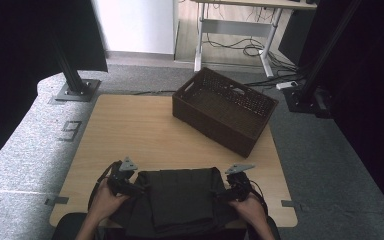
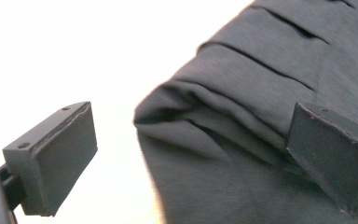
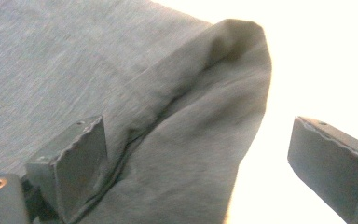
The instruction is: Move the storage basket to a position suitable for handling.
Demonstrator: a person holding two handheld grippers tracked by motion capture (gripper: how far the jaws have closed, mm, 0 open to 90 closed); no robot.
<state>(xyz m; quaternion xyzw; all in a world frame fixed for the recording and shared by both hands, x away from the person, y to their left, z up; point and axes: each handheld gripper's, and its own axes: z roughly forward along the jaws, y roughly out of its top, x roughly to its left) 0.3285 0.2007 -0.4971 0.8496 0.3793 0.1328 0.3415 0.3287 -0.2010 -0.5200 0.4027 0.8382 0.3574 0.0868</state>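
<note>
Garment: dark grey folded cloth (image 1: 180, 200) lies at the near edge of the table (image 1: 130, 135), right in front of you, between your two hands; some of it seems to hang over the edge toward you.
Feel: soft and limp, I'd judge. It will sag wherever you don't carry it, and the folded layers can slide apart.
Weight: looks light; lifting it should need no effort, and keeping its shape is the real work.
Surface: a matte knit that shouldn't slip much on the pads.
Left tool: your left tool (image 1: 122, 182) sits at the cloth's left side with its jaws spread wide. In the left gripper view a bunched corner (image 2: 205, 126) pokes between them, one pad (image 2: 335, 154) lying against the cloth, the other pad (image 2: 60, 154) well clear of it, so nothing is pinched.
Right tool: your right tool (image 1: 235, 187) mirrors it at the right side, also spread. The right gripper view has the rounded fold (image 3: 214, 107) between the pads, touching one pad (image 3: 74, 163), with no squeeze on it.
Where to grip: take each side on the thick bunched fold, catching all layers at once, not a single loose edge.
Risk: grab one layer only and the fold could open as you lift.
Basket: brown woven basket (image 1: 225, 107) stands at the far right of the table, well apart from the cloth.
</note>
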